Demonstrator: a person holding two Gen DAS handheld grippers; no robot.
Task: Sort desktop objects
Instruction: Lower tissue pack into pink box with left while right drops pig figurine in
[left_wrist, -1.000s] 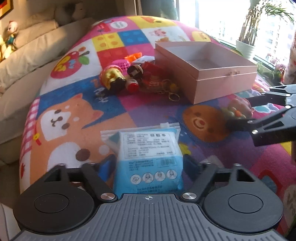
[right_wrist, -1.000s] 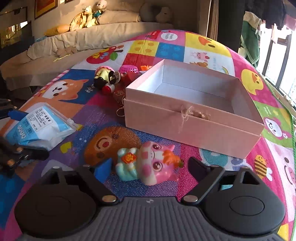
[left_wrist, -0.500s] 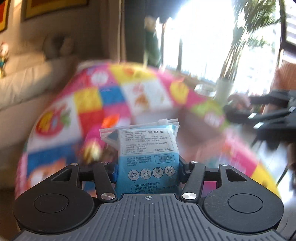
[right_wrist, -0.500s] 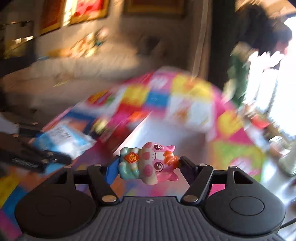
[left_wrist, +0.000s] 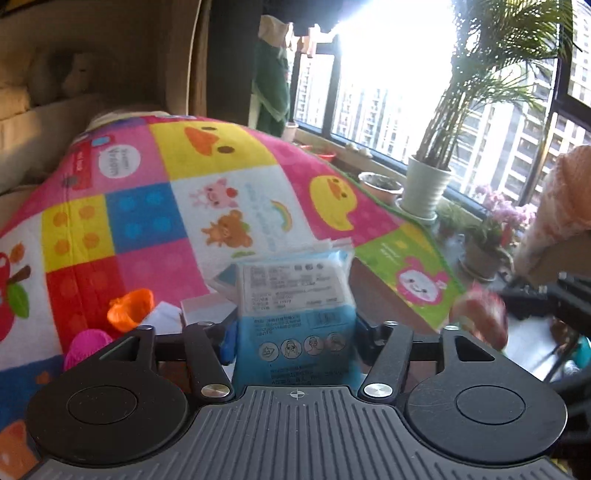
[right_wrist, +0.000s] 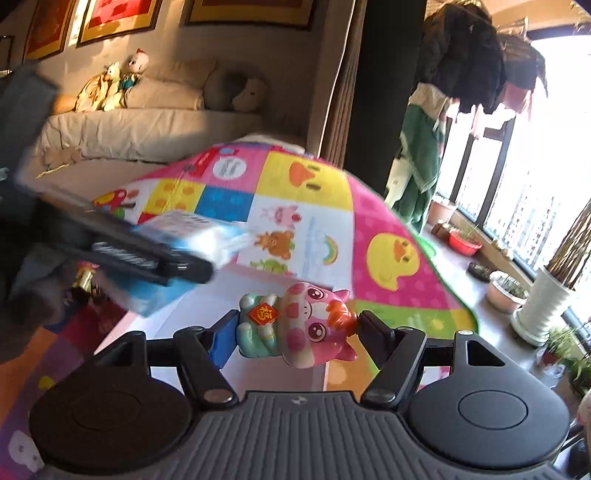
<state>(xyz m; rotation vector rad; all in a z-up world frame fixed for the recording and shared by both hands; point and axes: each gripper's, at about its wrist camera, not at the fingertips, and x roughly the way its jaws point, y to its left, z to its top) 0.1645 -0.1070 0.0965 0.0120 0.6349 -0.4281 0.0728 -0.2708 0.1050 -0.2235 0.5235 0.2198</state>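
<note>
left gripper (left_wrist: 295, 332): clamped on blue face-mask packet (left_wrist: 295, 306), packet upright between its fingers, raised over pink box (left_wrist: 207, 306) | right gripper (right_wrist: 295, 328): clamped on pink pig figurine (right_wrist: 295, 325), figurine lying sideways between fingers, above box interior (right_wrist: 207, 354) | patchwork play mat (left_wrist: 147, 221) beyond both

The left gripper (left_wrist: 295, 336) is clamped on a blue and white packet (left_wrist: 295, 314), which stands upright between its fingers, label side facing the camera. Behind it spreads a bright patchwork mat (left_wrist: 207, 206) with ducks, a pig and a bear. On the mat to the left lie an orange cup (left_wrist: 131, 309) and a pink object (left_wrist: 88, 341). At the right edge, blurred, the right gripper (left_wrist: 517, 310) carries a pinkish toy (left_wrist: 480, 317). A potted palm (left_wrist: 428, 184) stands by the window.
</note>
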